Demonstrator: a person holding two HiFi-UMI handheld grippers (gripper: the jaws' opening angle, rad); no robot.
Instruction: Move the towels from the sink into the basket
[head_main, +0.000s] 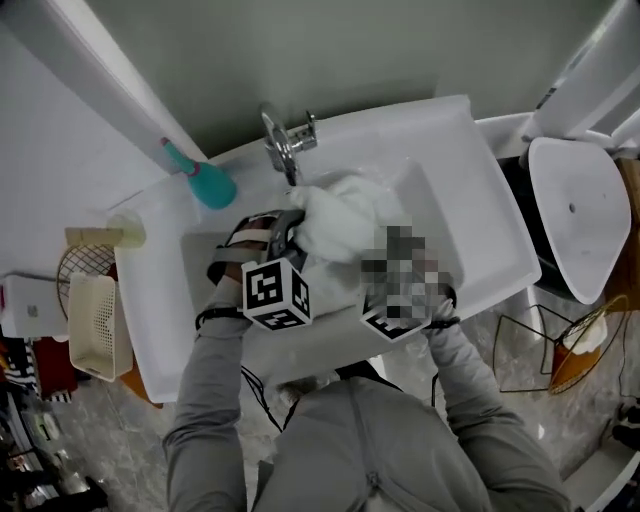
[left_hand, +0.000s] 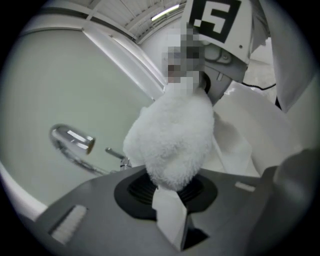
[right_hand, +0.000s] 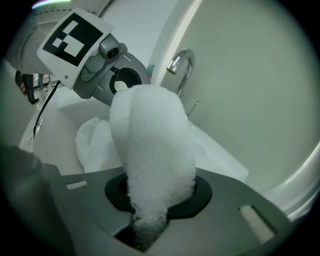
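Observation:
A heap of white fluffy towels (head_main: 345, 220) lies in the white sink (head_main: 480, 190). My left gripper (head_main: 288, 236) reaches into the sink from the left and is shut on a fold of towel (left_hand: 172, 142), which bulges out from between its jaws. My right gripper (right_hand: 150, 210) is shut on another thick fold of the towel (right_hand: 150, 150); in the head view only its marker cube (head_main: 395, 322) shows at the sink's front right. Both grippers face each other closely across the same bundle. A cream slatted basket (head_main: 95, 325) stands left of the sink.
The chrome faucet (head_main: 285, 145) rises at the sink's back edge, just behind the towels. A teal bottle (head_main: 205, 182) lies on the back left rim. A white toilet (head_main: 575, 215) and a wire rack (head_main: 560, 350) stand to the right.

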